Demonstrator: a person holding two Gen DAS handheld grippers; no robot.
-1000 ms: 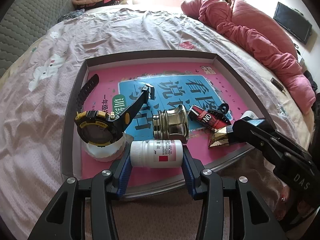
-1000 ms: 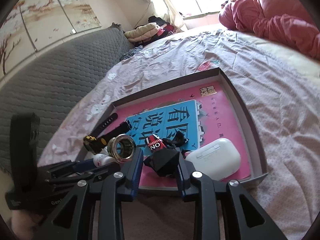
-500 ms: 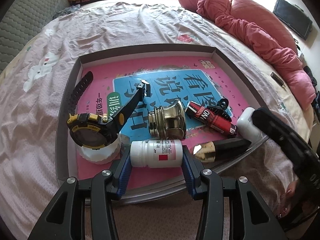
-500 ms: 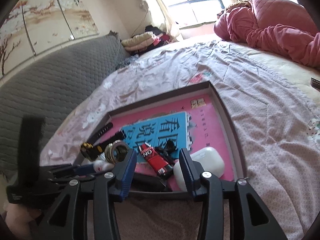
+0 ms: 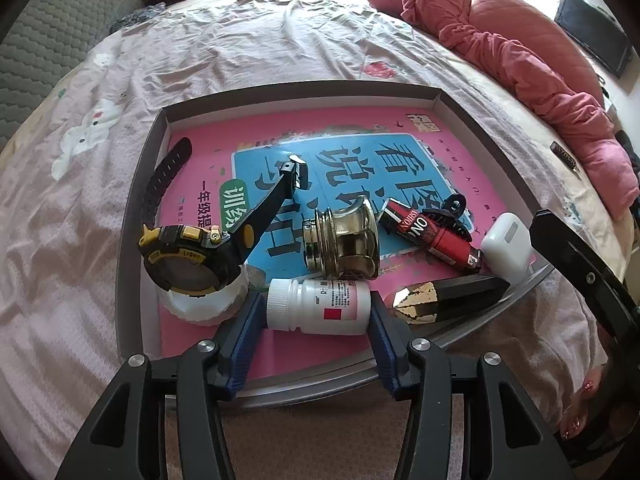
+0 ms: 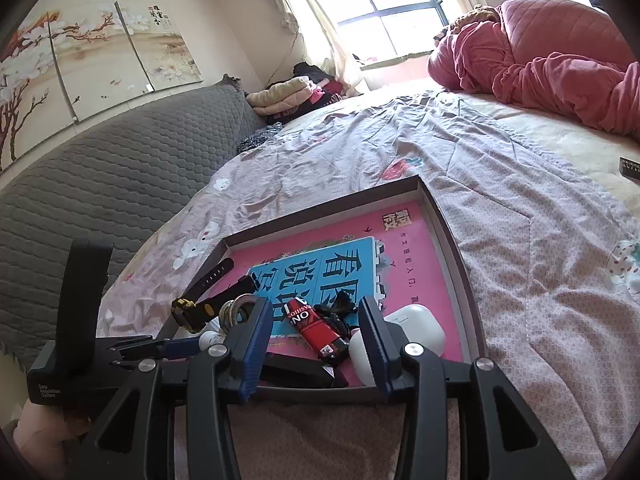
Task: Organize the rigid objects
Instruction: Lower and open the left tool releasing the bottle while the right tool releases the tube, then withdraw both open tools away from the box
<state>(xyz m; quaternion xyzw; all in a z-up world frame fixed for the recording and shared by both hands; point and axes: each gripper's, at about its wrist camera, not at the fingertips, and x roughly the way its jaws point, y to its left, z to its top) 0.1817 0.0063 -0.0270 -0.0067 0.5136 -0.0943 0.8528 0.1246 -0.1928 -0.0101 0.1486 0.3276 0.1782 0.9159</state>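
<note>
A grey tray [image 5: 132, 240] lined with a pink and blue book lies on the bed. My left gripper [image 5: 316, 312] is shut on a white pill bottle [image 5: 318, 306] lying on its side at the tray's near edge. In the tray are a black and yellow watch [image 5: 192, 256] on a white tape roll [image 5: 200, 304], a brass knob [image 5: 344, 240], a red lighter [image 5: 432, 234], a black clip [image 5: 452, 210], a white earbud case [image 5: 506, 246] and a black and gold cone [image 5: 444, 294]. My right gripper [image 6: 316, 330] is open and empty, above the tray's near edge [image 6: 312, 394].
A pink quilt [image 5: 520, 52] is bunched at the far right of the bed. A grey padded headboard [image 6: 100, 180] runs along the left. Folded clothes [image 6: 292, 94] lie by the window. A small dark object [image 5: 564, 160] lies on the sheet right of the tray.
My right gripper has let go of the black and gold cone, which now lies in the tray, and has pulled back and up. My left gripper still holds the bottle.
</note>
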